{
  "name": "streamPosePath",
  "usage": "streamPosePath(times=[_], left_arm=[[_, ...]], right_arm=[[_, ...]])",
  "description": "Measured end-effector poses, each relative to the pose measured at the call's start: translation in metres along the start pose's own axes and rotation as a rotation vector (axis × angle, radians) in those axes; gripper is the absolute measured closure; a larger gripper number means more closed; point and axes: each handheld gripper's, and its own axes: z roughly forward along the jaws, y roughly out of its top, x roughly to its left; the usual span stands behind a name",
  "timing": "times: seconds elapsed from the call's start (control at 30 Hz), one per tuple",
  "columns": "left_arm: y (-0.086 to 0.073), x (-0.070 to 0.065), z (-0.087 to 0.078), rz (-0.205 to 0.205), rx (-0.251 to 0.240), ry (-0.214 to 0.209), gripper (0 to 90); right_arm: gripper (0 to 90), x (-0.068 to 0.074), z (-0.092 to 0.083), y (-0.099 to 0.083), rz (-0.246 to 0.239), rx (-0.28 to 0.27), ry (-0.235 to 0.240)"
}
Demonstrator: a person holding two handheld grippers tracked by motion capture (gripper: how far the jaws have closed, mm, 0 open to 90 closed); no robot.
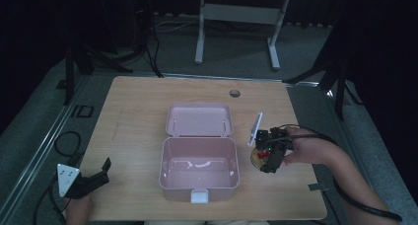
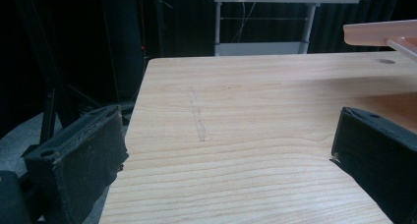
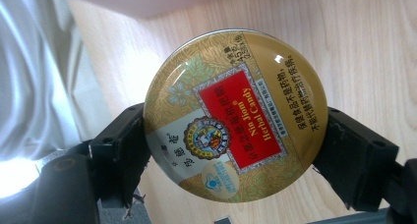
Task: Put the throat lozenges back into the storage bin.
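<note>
Candy tin (image 3: 235,116) between right gripper (image 3: 231,150) jaws

Bench (image 1: 138,106): light wood top, round cable hole (image 1: 234,93) near the far edge. Floor (image 1: 236,52): grey carpet. Beyond the bench, a white-legged desk frame (image 1: 236,18). Black stand legs (image 1: 84,57) at far left and far right; cables (image 1: 66,141) lie left of the bench.

Dark room, grey carpet floor (image 1: 231,57), white-legged desk frame (image 1: 236,13) top centre, black stands both sides, cables (image 1: 153,52) upper left, wooden counter (image 1: 138,116) mid-frame
</note>
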Motion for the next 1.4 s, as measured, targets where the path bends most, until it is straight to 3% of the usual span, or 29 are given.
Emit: streamPosePath(times=[0.33,0.93,1.17,1.4], left_arm=[[0.000,0.000,0.000,0.002,0.001,-0.001,0.4],[0.000,-0.001,0.000,0.004,0.003,0.004,0.3],[0.000,0.000,0.000,0.003,0.000,0.000,0.4],[0.000,-0.001,0.000,0.007,0.003,-0.002,0.4]], right_arm=[[19.9,0.012,-0.024,0.029,-0.081,-0.058,0.018],[20.0,0.033,-0.021,0.093,-0.212,-0.054,0.028],[20.0,0.035,0.002,0.108,-0.230,-0.027,0.046],[20.0,0.032,0.033,0.111,-0.232,0.005,0.071]])
